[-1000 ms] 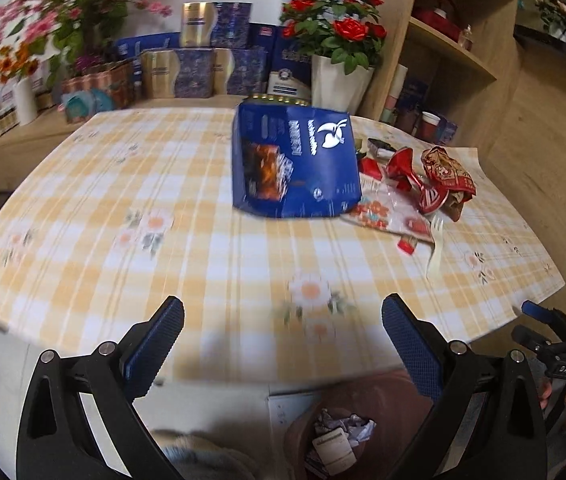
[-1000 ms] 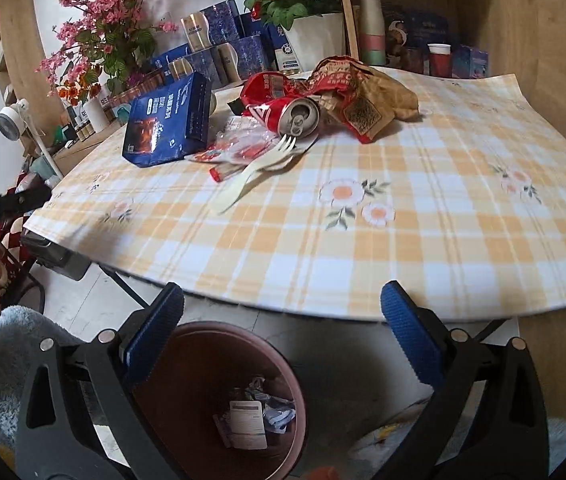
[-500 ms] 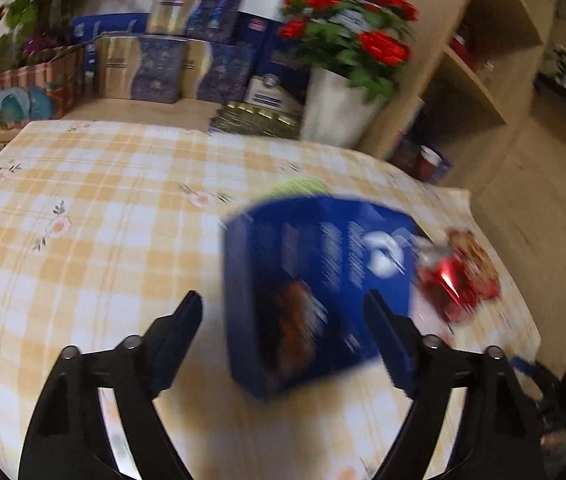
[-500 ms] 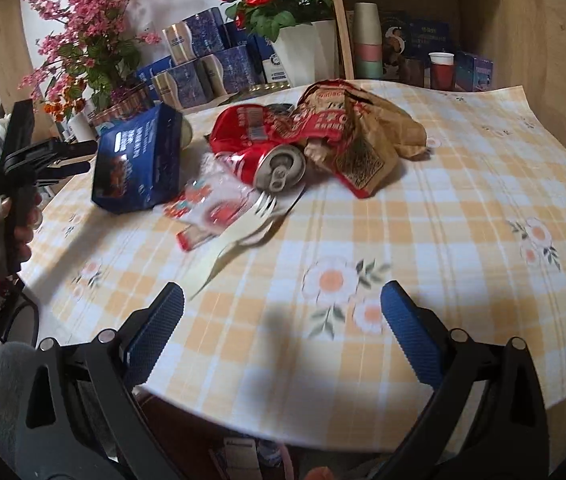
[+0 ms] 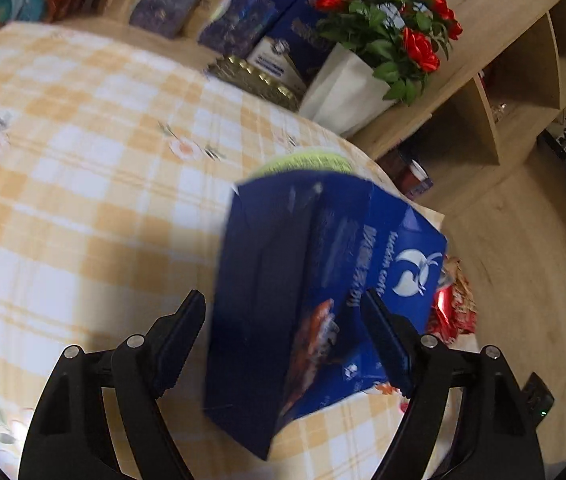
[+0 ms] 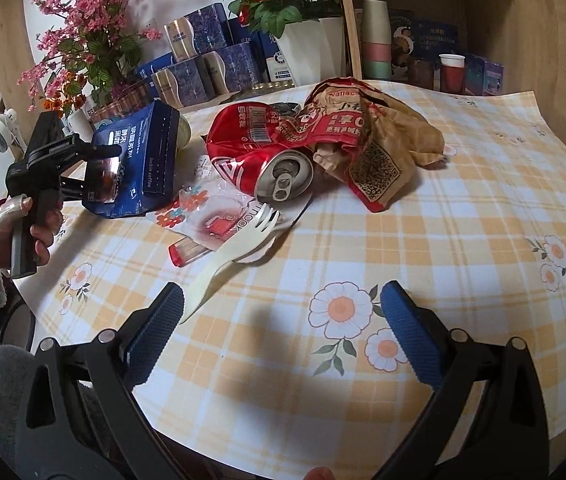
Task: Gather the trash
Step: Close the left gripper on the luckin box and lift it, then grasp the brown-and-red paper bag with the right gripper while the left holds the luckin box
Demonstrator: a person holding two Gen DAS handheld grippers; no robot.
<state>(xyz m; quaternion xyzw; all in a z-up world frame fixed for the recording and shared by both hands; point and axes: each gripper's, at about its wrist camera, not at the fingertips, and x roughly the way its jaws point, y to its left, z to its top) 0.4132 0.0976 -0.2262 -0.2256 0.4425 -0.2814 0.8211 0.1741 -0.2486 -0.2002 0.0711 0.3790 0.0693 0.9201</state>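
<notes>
The left gripper is being brought around the dark blue cardboard coffee box lying on the yellow checked tablecloth, jaws spread on either side of it and not yet clenched. For a firm grasp, the box is best centred between the pads before closing. The right gripper is being held released above the cloth, near the white plastic fork.

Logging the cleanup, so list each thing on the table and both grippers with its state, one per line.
Left gripper: open, straddling the box.
Right gripper: open, holding nothing, above the table's near edge.
Box: tilted up off the table.
Can: crushed, on its side.
Paper bag: crumpled, lying flat.
Fork: lying flat, partly on a wrapper.
</notes>
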